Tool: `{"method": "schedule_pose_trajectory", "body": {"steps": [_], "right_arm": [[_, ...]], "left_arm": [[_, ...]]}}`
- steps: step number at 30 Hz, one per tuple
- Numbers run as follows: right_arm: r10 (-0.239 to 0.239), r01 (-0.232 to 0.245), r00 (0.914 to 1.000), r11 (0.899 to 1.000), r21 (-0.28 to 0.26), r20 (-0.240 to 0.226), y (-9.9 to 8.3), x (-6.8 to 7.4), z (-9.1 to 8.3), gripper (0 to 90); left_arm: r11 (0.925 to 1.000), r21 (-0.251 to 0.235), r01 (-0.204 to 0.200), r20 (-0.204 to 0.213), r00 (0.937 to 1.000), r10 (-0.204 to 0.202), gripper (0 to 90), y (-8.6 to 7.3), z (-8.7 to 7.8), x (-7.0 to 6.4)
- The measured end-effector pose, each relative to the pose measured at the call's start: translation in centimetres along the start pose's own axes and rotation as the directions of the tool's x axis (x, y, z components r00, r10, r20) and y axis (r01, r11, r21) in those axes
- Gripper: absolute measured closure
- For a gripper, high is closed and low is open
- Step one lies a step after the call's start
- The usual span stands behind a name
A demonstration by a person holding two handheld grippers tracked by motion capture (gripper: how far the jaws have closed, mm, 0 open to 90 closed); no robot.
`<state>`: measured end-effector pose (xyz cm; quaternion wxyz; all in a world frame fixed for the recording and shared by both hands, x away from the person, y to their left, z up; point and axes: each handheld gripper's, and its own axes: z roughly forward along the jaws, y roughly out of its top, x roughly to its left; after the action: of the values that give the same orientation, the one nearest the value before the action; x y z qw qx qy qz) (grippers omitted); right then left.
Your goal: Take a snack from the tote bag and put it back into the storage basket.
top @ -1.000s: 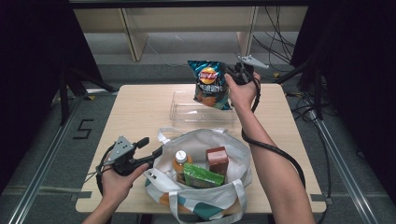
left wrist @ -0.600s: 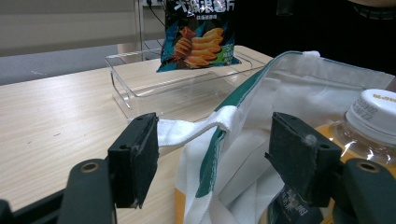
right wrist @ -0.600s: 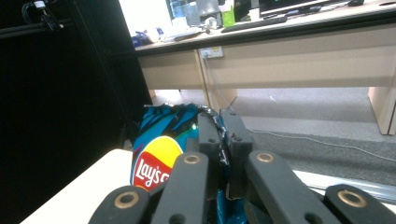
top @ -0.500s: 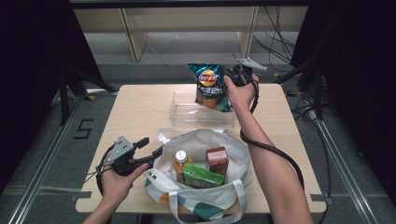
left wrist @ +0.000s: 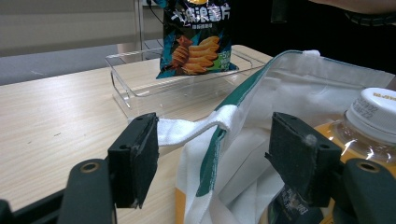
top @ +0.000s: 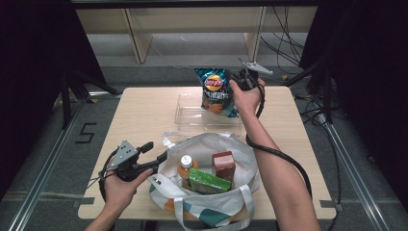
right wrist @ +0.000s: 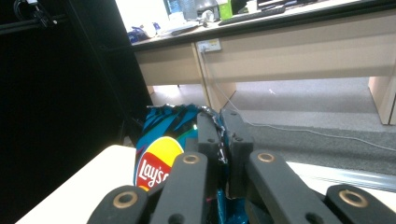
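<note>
In the high view, we held the right claw (top: 239, 81) at the far side of the desk (top: 144, 110), clamped on the top edge of a chip bag (top: 215, 91) that hung over the clear tray (top: 192, 115). The left claw (top: 155, 151) sat at the near left, jaws apart at the rim of the tote bag (top: 211, 202). A bottle (top: 185, 166), a brown box (top: 224, 164) and a green packet (top: 208, 182) lay in the tote, so we judged most of the unpacking was left.

In the left gripper view, the jaws stood wide apart around the tote's white strap (left wrist: 196, 128), pinching nothing; the chip bag (left wrist: 198, 37) dangled above the tray (left wrist: 140, 88).

In the right gripper view, the jaws were pressed together on the chip bag's (right wrist: 161, 140) crimped top.
</note>
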<state>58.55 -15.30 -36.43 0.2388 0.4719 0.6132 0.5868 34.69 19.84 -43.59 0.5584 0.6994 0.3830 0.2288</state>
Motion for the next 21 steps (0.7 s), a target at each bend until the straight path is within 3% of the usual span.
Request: {"method": "schedule_pose_trajectory", "body": {"steps": [4, 5, 12, 13, 14, 15, 21], "right_arm": [[-0.023, 0.023, 0.9997, 1.000, 0.008, 0.007, -0.1, -0.2, 0.2, 88.0], [0.004, -0.004, 1.0000, 1.000, 0.003, 0.004, -0.2, -0.1, 0.2, 88.0], [0.036, -0.036, 0.9993, 0.999, 0.024, 0.005, -0.5, -0.6, 0.4, 87.1], [0.036, -0.036, 0.9993, 0.999, 0.024, 0.005, -0.5, -0.6, 0.4, 87.1], [0.003, -0.003, 1.0000, 1.000, 0.021, 0.007, -0.6, -0.9, 0.6, 87.1], [0.035, -0.035, 0.9993, 0.999, 0.021, 0.010, -0.7, -0.7, 0.6, 86.9], [-0.012, 0.012, 0.9999, 1.000, 0.018, 0.012, -0.7, -1.3, 0.7, 86.8]], "left_arm": [[1.0000, 0.002, 0.000, -0.002, 1.0000, 0.000, 32.7, 0.0, 0.0, 0.0], [1.0000, 0.002, 0.000, -0.003, 1.0000, 0.000, 32.7, 0.0, 0.0, 0.0], [1.0000, 0.001, 0.004, -0.001, 1.0000, -0.004, 32.6, 0.0, 0.0, 0.0], [1.0000, 0.002, 0.003, -0.001, 1.0000, -0.003, 32.6, 0.0, 0.0, 0.0], [1.0000, 0.002, 0.002, -0.002, 1.0000, -0.002, 32.7, 0.0, 0.0, 0.0], [1.0000, 0.002, 0.002, -0.001, 1.0000, -0.002, 32.7, 0.0, 0.0, 0.0], [1.0000, 0.006, 0.002, -0.001, 1.0000, -0.002, 32.6, -0.1, 0.0, 0.0]]}}
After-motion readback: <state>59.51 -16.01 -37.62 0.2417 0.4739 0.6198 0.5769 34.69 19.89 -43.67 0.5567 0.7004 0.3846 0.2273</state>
